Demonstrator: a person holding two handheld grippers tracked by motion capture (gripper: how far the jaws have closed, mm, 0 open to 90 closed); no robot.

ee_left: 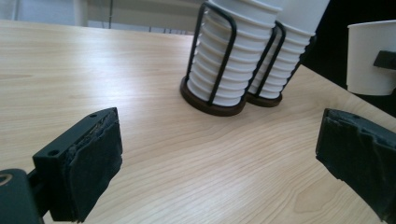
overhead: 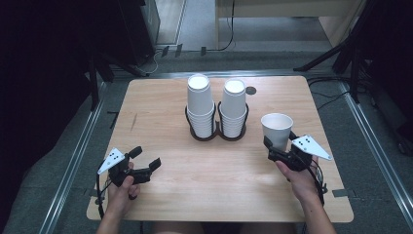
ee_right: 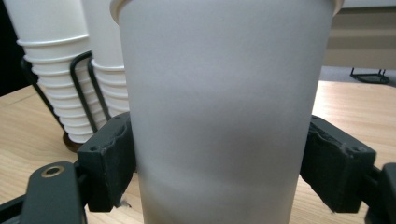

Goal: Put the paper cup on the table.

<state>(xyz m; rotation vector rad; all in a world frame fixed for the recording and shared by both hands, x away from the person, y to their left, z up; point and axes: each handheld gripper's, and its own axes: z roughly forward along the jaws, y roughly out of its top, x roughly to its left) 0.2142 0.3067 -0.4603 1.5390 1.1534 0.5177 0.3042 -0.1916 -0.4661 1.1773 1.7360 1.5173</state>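
A pale wooden worktop (overhead: pixel 160 105) with rounded corners stands on a grey floor (overhead: pixel 336 105), framed by metal rails (overhead: pixel 83 141) at left and right; the room behind is dark, with cables (overhead: pixel 224 46) trailing near a far wall. A small dark disc (overhead: pixel 251 90) is set into the wood near the far edge. At the middle rear, two stacks of white paper cups (overhead: pixel 216 109) sit side by side in a black wire holder (overhead: pixel 216 135). The right gripper (overhead: pixel 281 147) has its fingers (ee_right: pixel 109 158) clasped on either side of a single white cup (overhead: pixel 276 129), which stands upright at the right of the worktop, near the holder. The left gripper (overhead: pixel 145 157) rests low at the front left, fingers (ee_left: pixel 88 163) spread wide with nothing between them.
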